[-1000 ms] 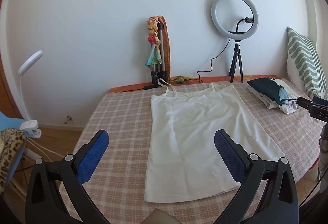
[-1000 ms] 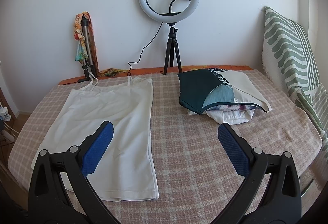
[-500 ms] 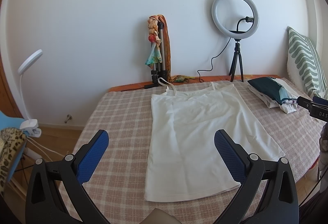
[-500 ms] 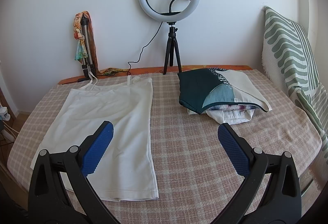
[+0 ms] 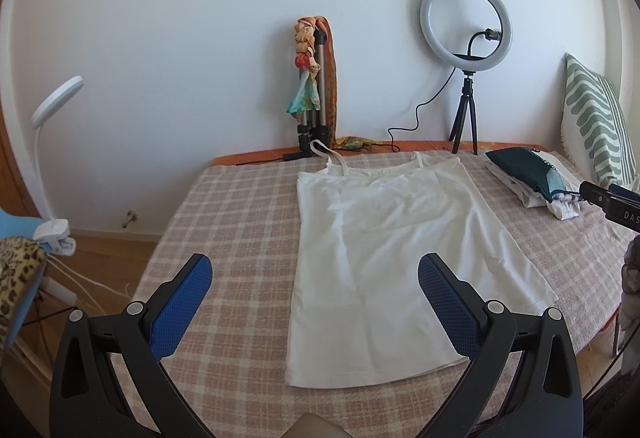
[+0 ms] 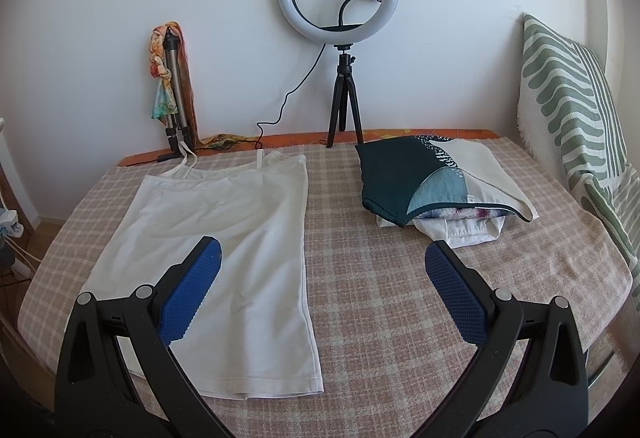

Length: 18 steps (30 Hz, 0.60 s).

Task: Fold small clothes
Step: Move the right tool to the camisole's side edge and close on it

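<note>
Both the left gripper [image 5: 314,272] and the right gripper [image 6: 322,258] hover with jaws spread wide and empty above a white camisole [image 5: 394,250] lying flat and unfolded on the checked bed cover [image 6: 400,290], hem nearest, thin straps pointing away toward the wall.

Smooth white cloth camisole [image 5: 384,238] on matt woven checked bedcover [image 5: 240,213]
</note>
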Each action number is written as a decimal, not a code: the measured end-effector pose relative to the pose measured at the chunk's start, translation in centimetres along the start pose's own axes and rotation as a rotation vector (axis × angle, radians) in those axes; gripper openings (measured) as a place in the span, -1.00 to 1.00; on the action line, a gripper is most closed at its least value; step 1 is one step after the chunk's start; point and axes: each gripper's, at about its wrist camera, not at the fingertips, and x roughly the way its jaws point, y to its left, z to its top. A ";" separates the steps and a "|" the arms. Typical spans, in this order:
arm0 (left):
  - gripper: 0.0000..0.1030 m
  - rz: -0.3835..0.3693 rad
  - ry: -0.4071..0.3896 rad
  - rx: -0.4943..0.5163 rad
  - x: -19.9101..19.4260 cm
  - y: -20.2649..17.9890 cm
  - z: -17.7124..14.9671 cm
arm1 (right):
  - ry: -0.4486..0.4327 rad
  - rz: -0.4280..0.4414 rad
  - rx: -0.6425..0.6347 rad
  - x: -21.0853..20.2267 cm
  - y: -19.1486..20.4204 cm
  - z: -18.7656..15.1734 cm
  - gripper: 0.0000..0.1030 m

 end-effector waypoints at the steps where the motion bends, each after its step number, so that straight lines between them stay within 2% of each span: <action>1: 0.99 -0.002 0.014 -0.005 0.2 0.2 -0.2 | 0.001 0.004 -0.002 0.1 0.3 0.2 1.00; 5: 0.94 -0.021 0.075 -0.043 1.7 1.7 -1.5 | 0.024 0.046 -0.005 0.8 1.7 1.0 1.00; 7: 0.70 -0.016 0.104 -0.061 2.6 2.5 -2.2 | 0.039 0.076 -0.011 1.2 2.5 1.4 1.00; 11: 0.56 -0.033 0.182 -0.104 4.2 3.9 -3.5 | 0.072 0.140 -0.051 2.5 4.6 2.5 1.00; 13: 0.36 -0.058 0.221 -0.131 4.9 4.4 -4.3 | 0.085 0.177 -0.073 3.2 5.7 3.1 0.99; 18: 0.32 -0.079 0.297 -0.147 6.5 4.8 -5.6 | 0.141 0.275 -0.145 6.2 9.2 5.2 0.73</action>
